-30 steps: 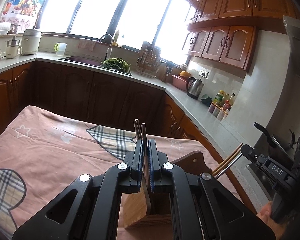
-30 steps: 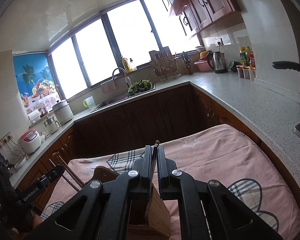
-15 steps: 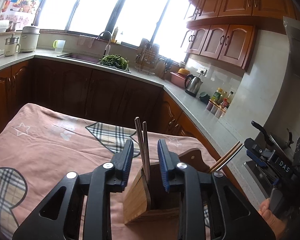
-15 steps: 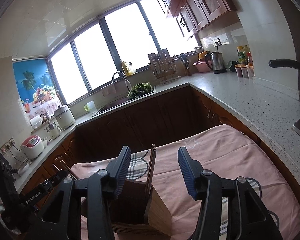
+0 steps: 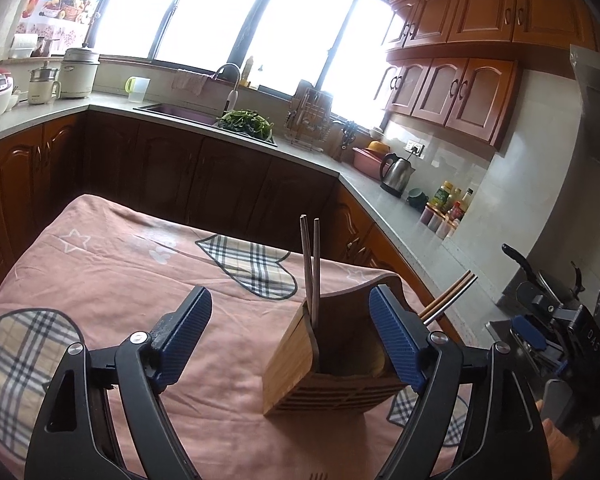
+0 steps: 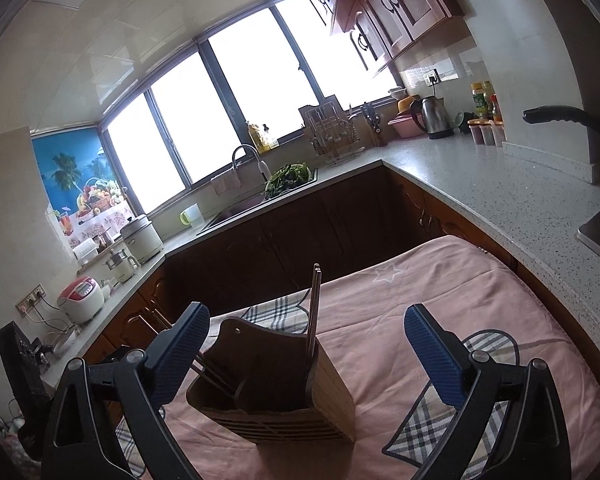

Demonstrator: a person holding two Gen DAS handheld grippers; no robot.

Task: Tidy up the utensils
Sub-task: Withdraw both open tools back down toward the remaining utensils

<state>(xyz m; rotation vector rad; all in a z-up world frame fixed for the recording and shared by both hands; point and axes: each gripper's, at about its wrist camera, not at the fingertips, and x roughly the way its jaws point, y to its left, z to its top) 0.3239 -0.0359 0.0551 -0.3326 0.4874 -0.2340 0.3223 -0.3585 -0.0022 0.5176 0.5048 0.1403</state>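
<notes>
Since a second ago both of my grippers have gone from pinched tight on chopsticks to spread wide, and they have drawn back a little from the wooden holder. My left gripper point(image 5: 290, 340) is opening its jaws right now; the blue pads are standing well apart with nothing pressed between them, and the left pair of chopsticks point(image 5: 311, 272) is standing free in the wooden utensil holder point(image 5: 328, 376), leaning slightly toward eleven o'clock. From this view the holder is sitting at about five o'clock on the pink tablecloth point(image 5: 120, 280), partly behind my right-hand pad. The right pair of chopsticks point(image 5: 448, 300) is slanting out of the holder toward two o'clock. My right gripper point(image 6: 306, 356) is opening too, its pads far apart and clear of the pair standing upright point(image 6: 314, 312) in the holder's point(image 6: 296, 404) near-right corner. The other gripper's body is showing at three o'clock in the left view, and at nine o'clock in the right view.
</notes>
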